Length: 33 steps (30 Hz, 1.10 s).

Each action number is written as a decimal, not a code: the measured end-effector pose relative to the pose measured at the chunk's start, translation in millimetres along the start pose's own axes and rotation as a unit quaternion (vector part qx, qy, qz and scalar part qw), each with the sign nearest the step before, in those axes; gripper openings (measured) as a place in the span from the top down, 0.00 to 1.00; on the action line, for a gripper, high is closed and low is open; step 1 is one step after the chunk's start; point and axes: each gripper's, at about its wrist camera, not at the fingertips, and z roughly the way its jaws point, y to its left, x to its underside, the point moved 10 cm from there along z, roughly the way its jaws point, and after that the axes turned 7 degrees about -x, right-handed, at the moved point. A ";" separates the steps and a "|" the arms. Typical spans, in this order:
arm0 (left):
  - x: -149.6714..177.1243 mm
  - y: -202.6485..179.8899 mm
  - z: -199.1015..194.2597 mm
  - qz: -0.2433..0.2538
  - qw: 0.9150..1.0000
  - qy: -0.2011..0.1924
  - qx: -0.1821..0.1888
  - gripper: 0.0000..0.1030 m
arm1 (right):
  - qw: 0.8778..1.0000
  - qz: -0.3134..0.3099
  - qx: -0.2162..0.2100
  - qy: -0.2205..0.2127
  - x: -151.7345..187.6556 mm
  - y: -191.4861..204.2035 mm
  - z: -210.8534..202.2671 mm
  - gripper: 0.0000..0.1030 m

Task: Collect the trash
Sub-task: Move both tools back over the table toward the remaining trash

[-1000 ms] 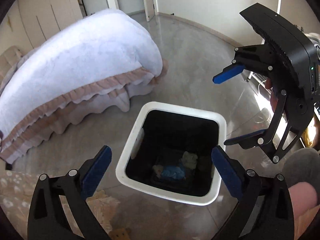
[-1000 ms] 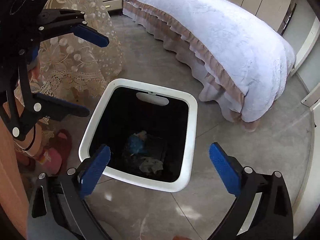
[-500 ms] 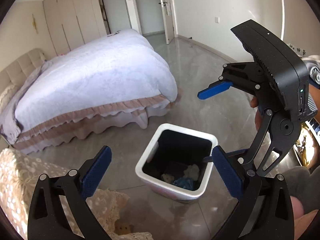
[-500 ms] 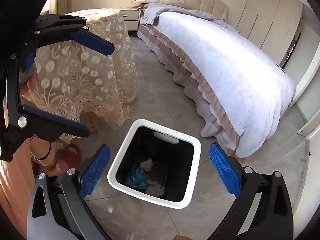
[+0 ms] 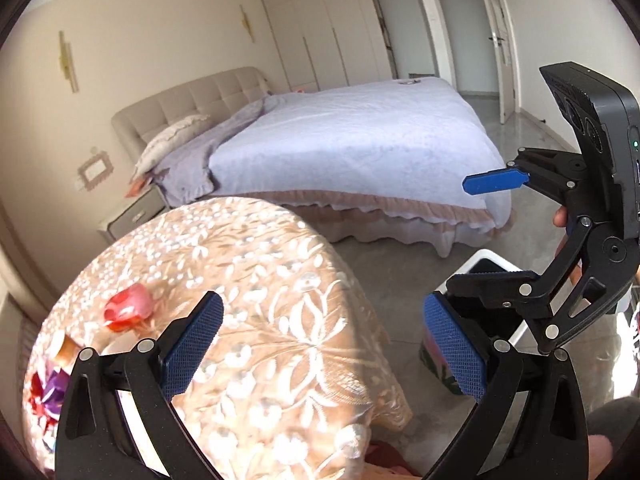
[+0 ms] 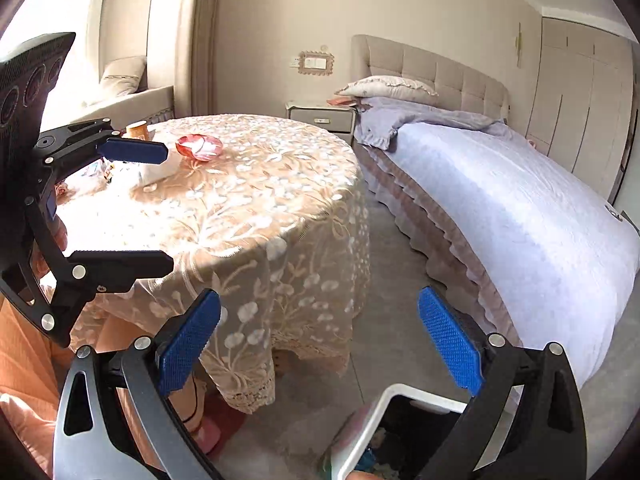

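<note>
My left gripper (image 5: 324, 344) is open and empty above the lace-covered round table (image 5: 260, 280). On the table's left part lie a red glass dish (image 5: 128, 308) and bright crumpled wrappers (image 5: 48, 392). My right gripper (image 6: 320, 344) is also open and empty, held over the floor between the table (image 6: 260, 184) and the white trash bin (image 6: 384, 396), which has scraps inside. The right wrist view shows the dish (image 6: 199, 147), a white crumpled paper (image 6: 160, 168), an orange cup (image 6: 136, 130) and the left gripper (image 6: 168, 207) over the table's left side. The right gripper (image 5: 480, 232) partly hides the bin (image 5: 486, 258).
A large bed (image 6: 500, 208) with a pale quilt and frilled skirt runs along the right. A nightstand (image 6: 320, 118) stands by its head. A strip of grey floor (image 6: 384, 264) separates bed and table. A person's orange clothing (image 6: 24, 360) and a pink slipper (image 6: 212, 428) are at lower left.
Both grippers rose from over the bin and tilted up toward the table. The bin slid to the edge of both views; the tabletop with its litter came into sight. Both stayed open.
</note>
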 end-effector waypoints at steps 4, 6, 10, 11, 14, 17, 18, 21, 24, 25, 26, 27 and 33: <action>18.2 55.1 -20.5 -0.050 0.997 0.008 -0.059 0.04 | 0.999 -0.028 -0.036 -0.011 -26.0 41.8 19.4 0.04; 29.5 78.4 -29.5 -0.071 0.994 0.015 -0.080 0.04 | 0.998 -0.045 -0.051 -0.014 -36.6 65.9 26.5 0.04; 52.8 118.2 -46.6 -0.110 0.986 0.029 -0.118 0.04 | 0.994 -0.072 -0.078 -0.018 -54.8 104.5 39.5 0.04; 58.3 128.0 -49.5 -0.120 0.984 0.032 -0.124 0.04 | 0.993 -0.077 -0.085 -0.019 -59.3 113.4 43.1 0.04; 72.7 154.1 -61.2 -0.147 0.978 0.038 -0.146 0.04 | 0.991 -0.085 -0.100 -0.021 -71.1 134.7 52.9 0.04; 86.8 177.4 -73.0 -0.170 0.971 0.041 -0.166 0.04 | 0.989 -0.091 -0.115 -0.021 -82.0 154.2 65.6 0.04; 91.9 185.0 -76.8 -0.179 0.968 0.043 -0.170 0.04 | 0.988 -0.092 -0.118 -0.021 -84.8 159.6 69.1 0.04; 108.1 207.5 -84.9 -0.198 0.959 0.050 -0.195 0.04 | 0.988 -0.095 -0.123 -0.017 -91.3 173.9 81.2 0.04; 123.9 229.6 -93.1 -0.210 0.949 0.062 -0.229 0.04 | 0.988 -0.091 -0.125 -0.011 -97.7 185.4 96.4 0.04; 128.6 237.2 -94.6 -0.214 0.945 0.065 -0.240 0.04 | 0.988 -0.090 -0.125 -0.008 -99.6 189.1 101.3 0.04; 133.6 244.1 -97.4 -0.219 0.940 0.068 -0.251 0.04 | 0.988 -0.090 -0.125 -0.006 -101.3 193.6 106.2 0.04; 139.0 251.6 -98.5 -0.224 0.937 0.072 -0.259 0.04 | 0.988 -0.090 -0.126 -0.004 -102.9 196.8 110.7 0.04; 162.7 279.6 -104.2 -0.245 0.924 0.085 -0.280 0.04 | 0.986 -0.089 -0.138 0.007 -111.4 217.8 135.8 0.04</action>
